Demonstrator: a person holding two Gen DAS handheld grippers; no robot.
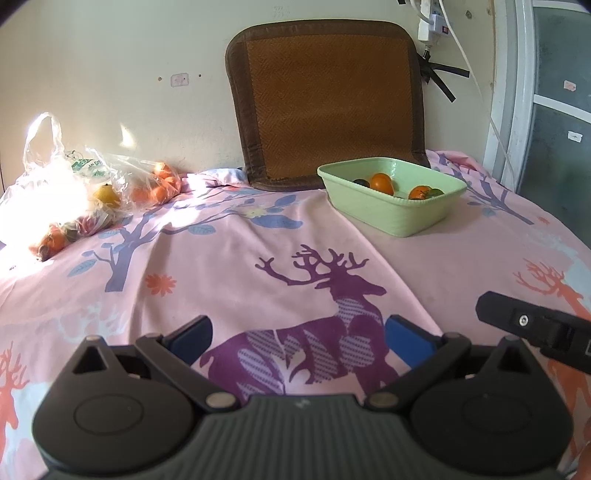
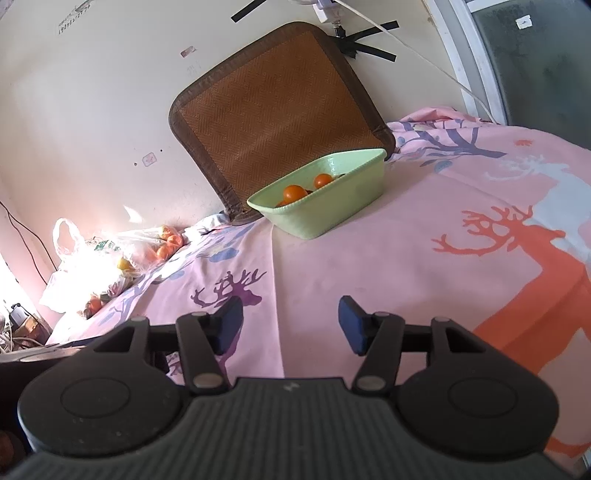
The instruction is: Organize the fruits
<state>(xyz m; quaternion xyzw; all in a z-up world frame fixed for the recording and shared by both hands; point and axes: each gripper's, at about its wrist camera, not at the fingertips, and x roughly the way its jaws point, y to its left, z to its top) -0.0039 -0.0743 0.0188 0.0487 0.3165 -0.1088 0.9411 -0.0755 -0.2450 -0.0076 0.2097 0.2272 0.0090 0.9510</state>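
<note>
A pale green rectangular dish (image 1: 391,218) (image 2: 325,218) stands on the pink deer-print cloth in front of a brown mat; orange fruits (image 1: 381,183) (image 2: 293,192) and a dark one lie in it. At the far left a clear plastic bag (image 1: 85,177) (image 2: 110,254) holds more orange fruits (image 1: 162,186) and a yellow one (image 1: 107,194). My left gripper (image 1: 299,338) is open over the purple deer, nothing between its blue pads. My right gripper (image 2: 290,325) is also open and empty, low over the cloth, well short of the dish. Part of the right gripper's black body (image 1: 535,328) shows at the right in the left wrist view.
A brown woven mat (image 1: 328,103) leans on the wall behind the dish. A power strip and white cables (image 1: 436,22) hang at the upper right, beside a glass door (image 1: 554,110). The cloth (image 1: 258,243) drops away at the left edge, by the bag.
</note>
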